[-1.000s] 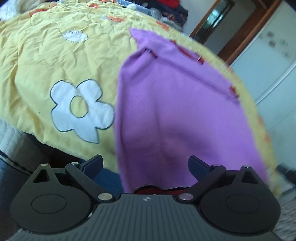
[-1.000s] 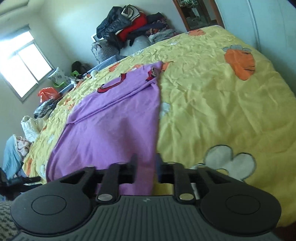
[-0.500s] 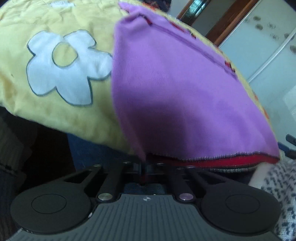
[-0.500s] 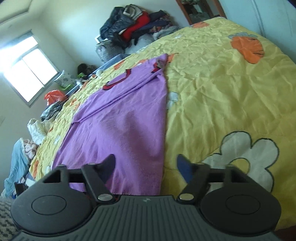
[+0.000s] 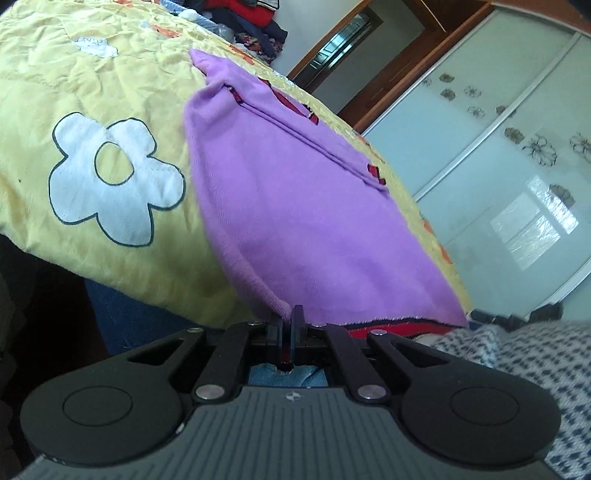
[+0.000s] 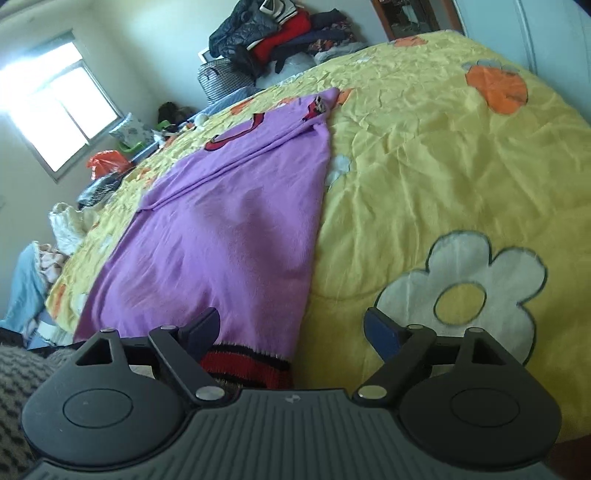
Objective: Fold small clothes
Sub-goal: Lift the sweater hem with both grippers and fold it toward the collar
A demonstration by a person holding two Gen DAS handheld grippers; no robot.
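A purple sweater (image 5: pixel 295 206) with a red and black hem lies on the yellow flowered quilt (image 5: pixel 110 92), its sleeves folded in. My left gripper (image 5: pixel 286 317) is shut on the sweater's near left hem corner and lifts it a little. In the right wrist view the sweater (image 6: pixel 229 236) stretches away from me, its red hem (image 6: pixel 243 363) at the bed's near edge. My right gripper (image 6: pixel 291 328) is open and empty, its jaws astride the sweater's near right hem corner.
A heap of clothes (image 6: pixel 280 33) sits at the far end of the bed. Bags and clutter (image 6: pixel 107 162) lie by the window on the left. A wardrobe with glass sliding doors (image 5: pixel 498 147) stands to the right of the bed.
My left gripper moved in, shut on the sweater's hem corner and raised it. My right gripper let go of the sweater's edge and opened wide.
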